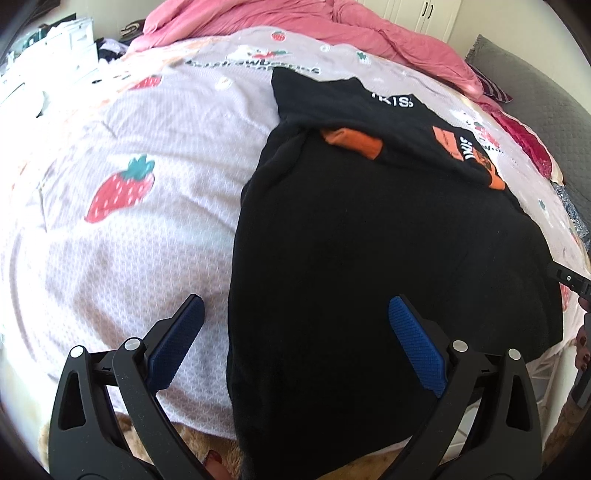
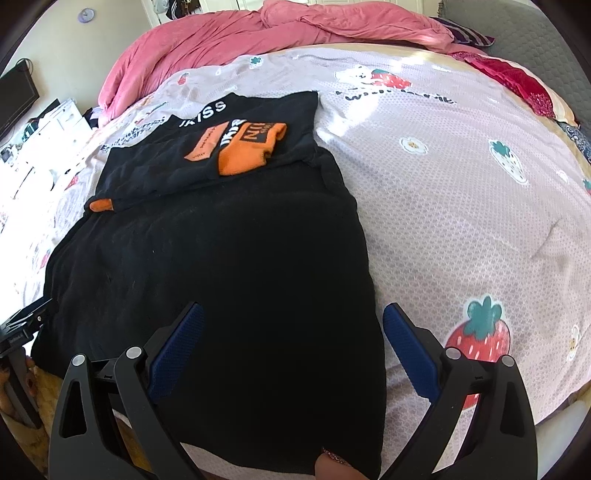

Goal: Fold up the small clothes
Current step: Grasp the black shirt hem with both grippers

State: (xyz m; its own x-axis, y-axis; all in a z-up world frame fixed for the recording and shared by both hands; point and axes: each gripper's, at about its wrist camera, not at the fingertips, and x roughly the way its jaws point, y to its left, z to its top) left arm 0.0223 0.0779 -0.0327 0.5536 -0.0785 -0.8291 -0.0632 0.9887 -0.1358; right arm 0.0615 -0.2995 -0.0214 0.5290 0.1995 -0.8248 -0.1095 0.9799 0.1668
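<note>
A: Largest first. Bedsheet (image 2: 461, 206): pale lilac, fine woven grid texture, printed strawberries; the surface bulges under the fisheye lens. Pink duvet (image 2: 221, 33) is bunched in soft ridges along the far edge.

B: Task item?

A: Black sweatshirt (image 2: 229, 266), matte fleecy knit, lies flat on the sheet near the front edge of the bed, body a rough rectangle. Its far part shows white lettering and an orange printed patch. An orange ribbed cuff (image 2: 251, 151) is folded onto it; a second orange cuff tip (image 2: 100, 204) pokes out at the left side.

B: Grippers?

A: Left gripper (image 1: 295, 325): blue textured pads spread wide, straddling the sweatshirt's left edge, holding nothing. Right gripper (image 2: 291, 328): pads equally wide, straddling the right edge, empty.
</note>
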